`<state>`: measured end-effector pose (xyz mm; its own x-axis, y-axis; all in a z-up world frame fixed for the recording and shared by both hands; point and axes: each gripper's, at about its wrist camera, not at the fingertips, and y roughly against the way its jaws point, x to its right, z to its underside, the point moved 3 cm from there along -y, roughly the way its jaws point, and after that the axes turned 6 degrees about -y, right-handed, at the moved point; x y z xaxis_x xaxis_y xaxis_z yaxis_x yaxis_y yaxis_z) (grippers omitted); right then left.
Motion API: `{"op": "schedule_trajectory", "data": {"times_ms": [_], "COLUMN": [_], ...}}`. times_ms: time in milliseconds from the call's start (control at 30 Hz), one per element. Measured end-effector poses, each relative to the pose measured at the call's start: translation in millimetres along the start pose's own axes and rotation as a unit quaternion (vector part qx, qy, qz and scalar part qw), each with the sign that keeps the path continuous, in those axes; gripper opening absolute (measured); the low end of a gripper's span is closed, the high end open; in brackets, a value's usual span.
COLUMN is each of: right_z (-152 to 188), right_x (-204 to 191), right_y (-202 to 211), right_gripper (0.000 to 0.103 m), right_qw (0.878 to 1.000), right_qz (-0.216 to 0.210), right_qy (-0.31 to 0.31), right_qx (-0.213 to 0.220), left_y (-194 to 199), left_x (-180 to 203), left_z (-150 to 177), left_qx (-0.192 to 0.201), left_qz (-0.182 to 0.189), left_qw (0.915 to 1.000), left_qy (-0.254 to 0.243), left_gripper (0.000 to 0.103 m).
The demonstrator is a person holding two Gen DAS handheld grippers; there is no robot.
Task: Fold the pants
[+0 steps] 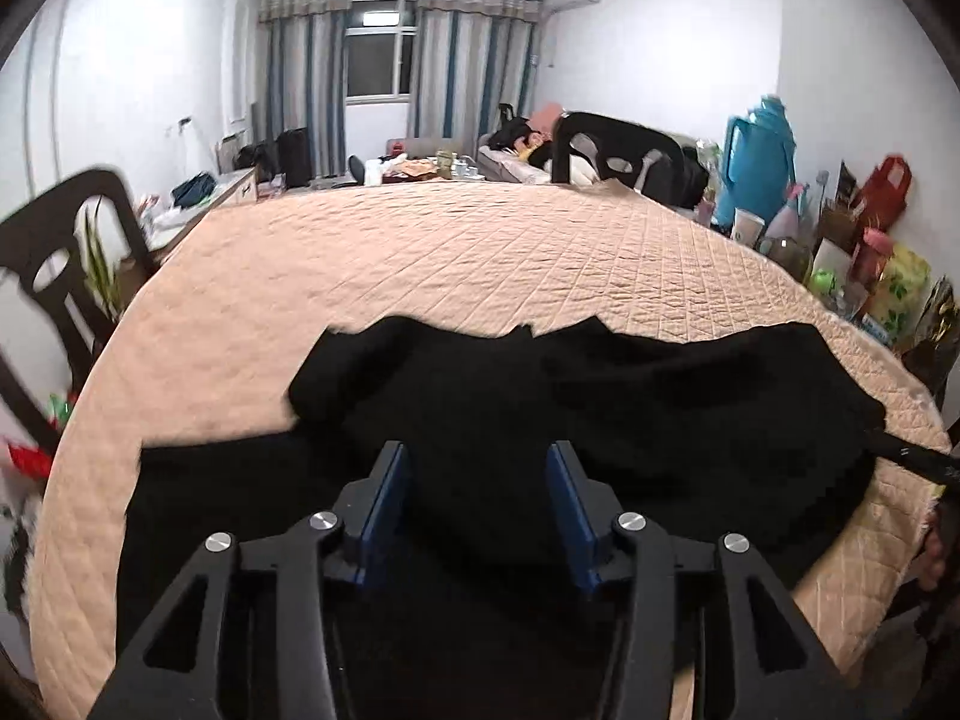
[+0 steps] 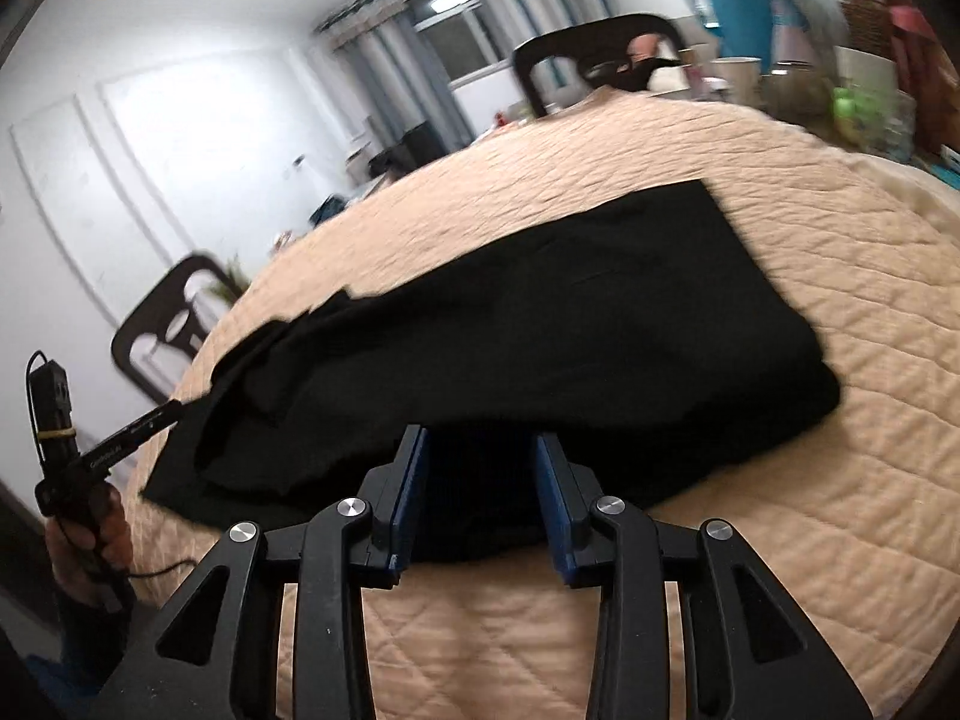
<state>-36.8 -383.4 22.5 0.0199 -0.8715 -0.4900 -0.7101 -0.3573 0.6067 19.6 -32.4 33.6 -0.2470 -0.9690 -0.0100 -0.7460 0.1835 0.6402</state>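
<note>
Black pants [image 1: 600, 402] lie spread and partly folded over on a peach quilted table cover [image 1: 450, 258]. My left gripper [image 1: 478, 462] is open, its blue pads above the dark cloth near its front edge. In the right wrist view the pants [image 2: 540, 312] stretch from lower left to upper right. My right gripper [image 2: 482, 450] is open, with the near edge of the pants between its blue pads. The left gripper's handle [image 2: 90, 456] and the hand on it show at the left of that view.
Black chairs stand at the table's left [image 1: 54, 264] and far side [image 1: 606, 144]. A teal thermos [image 1: 759, 156], cups, bottles and bags crowd the right edge. The quilted cover [image 2: 840, 420] lies bare to the right of the pants.
</note>
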Motion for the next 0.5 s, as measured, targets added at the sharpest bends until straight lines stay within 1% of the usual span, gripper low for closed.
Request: {"op": "schedule_trajectory", "data": {"times_ms": [67,133,267,367,500], "right_z": [-3.8,-6.2,-5.1,-3.1,-3.1], "right_x": [10.2,20.4,31.3,33.9,38.4], "right_y": [3.5,3.6,-0.8,-1.9,1.7], "right_gripper": [0.038,0.042,0.043,0.043,0.043], "right_qw": [1.0,0.999,0.997,0.997,0.995], "right_qz": [0.006,0.015,0.004,0.012,0.006], "right_qy": [-0.02,-0.041,-0.075,-0.081,-0.094], "right_qx": [0.009,0.015,0.011,0.016,0.022], "left_y": [-19.0,-38.6,-74.4,-85.3,-91.9], "left_x": [10.0,15.2,20.8,24.4,25.1], "left_z": [-10.4,-16.7,-21.1,-25.5,-32.6], "left_qx": [-0.008,-0.023,-0.063,-0.07,-0.082], "left_qz": [0.0,-0.017,-0.024,-0.04,-0.052], "left_qw": [0.9998,0.999,0.9964,0.9944,0.9922], "left_qy": [-0.019,-0.034,-0.053,-0.068,-0.078], "left_gripper": [0.052,0.052,0.052,0.052,0.051]}}
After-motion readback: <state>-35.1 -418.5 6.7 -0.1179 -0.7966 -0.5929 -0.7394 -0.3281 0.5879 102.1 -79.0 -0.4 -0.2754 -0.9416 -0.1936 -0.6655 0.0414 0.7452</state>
